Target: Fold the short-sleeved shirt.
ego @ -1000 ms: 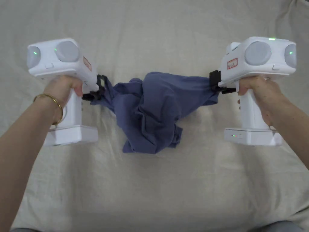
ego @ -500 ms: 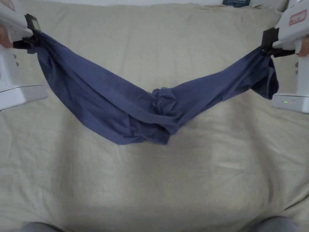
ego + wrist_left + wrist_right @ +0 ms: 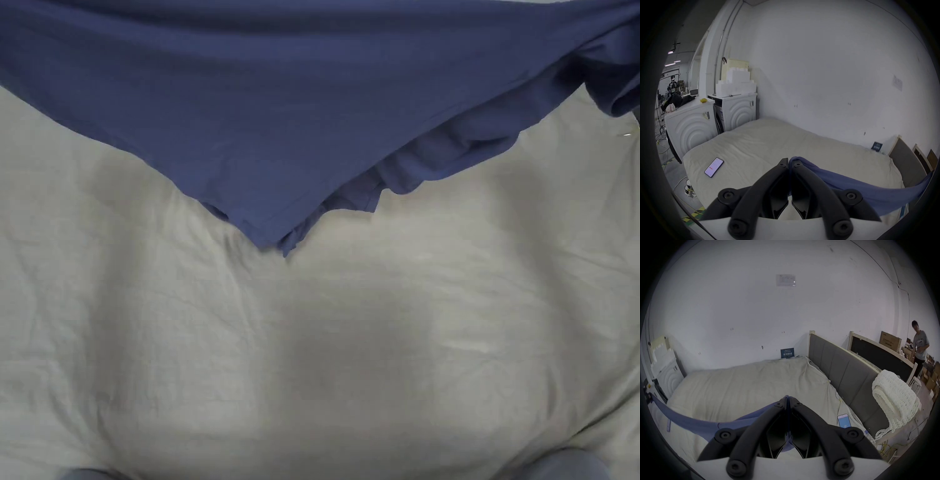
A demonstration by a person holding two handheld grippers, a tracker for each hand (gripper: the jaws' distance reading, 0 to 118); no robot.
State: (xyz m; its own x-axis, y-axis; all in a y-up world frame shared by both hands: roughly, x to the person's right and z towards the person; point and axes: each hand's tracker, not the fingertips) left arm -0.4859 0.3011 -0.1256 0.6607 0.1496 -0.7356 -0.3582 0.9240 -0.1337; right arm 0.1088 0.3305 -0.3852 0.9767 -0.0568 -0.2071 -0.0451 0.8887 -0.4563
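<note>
While both grippers pinch the shirt [image 3: 275, 106], it hangs over the bed [image 3: 350, 350].

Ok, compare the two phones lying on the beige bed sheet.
The phone with the pale, red-marked screen lies near the bed's washing-machine end, well in from the edge. The blue-screened phone lies at the edge beside the grey padded headboard. Both lie flat, screens lit.

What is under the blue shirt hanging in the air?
Under the blue shirt is the beige bed sheet, bare and wrinkled where it shows in the head view. The sheet further back is covered by the shirt there.
</note>
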